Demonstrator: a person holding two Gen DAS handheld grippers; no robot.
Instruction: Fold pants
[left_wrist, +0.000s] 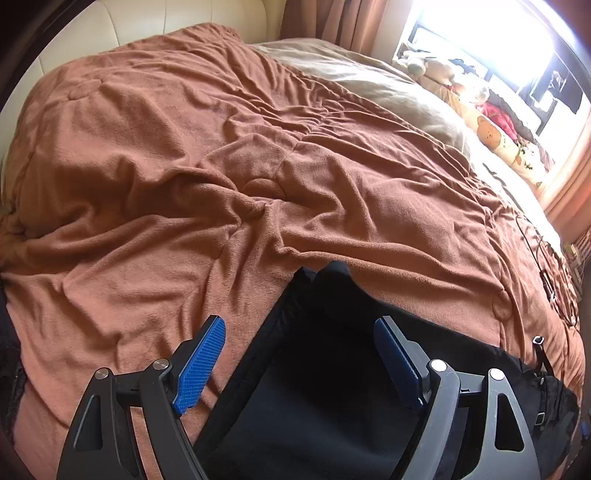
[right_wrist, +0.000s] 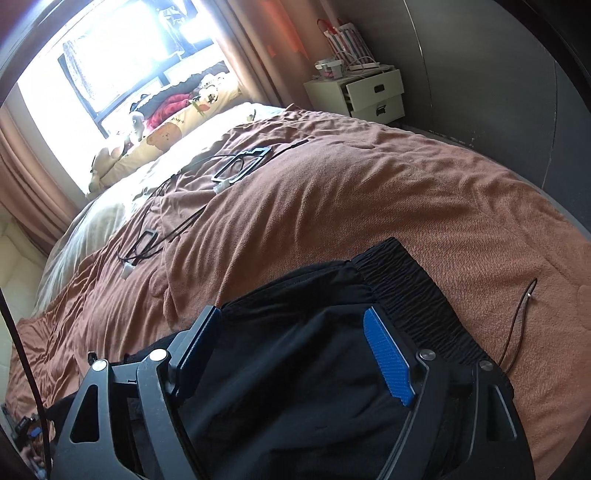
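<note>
The left gripper hangs with its blue-padded jaws spread wide, gripping nothing, over the hem end of the black pants. The right gripper is likewise spread wide, above the pants' gathered elastic waistband. The pants lie dark, smooth and flattened on the rumpled brown blanket, near its front edge.

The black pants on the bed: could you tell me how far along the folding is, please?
Done: the black pants lie on the brown blanket, elastic waistband showing. In hand: nothing; the left gripper and right gripper are both open over the fabric. Left: gripping and folding; how many folds are already made cannot be told.
</note>
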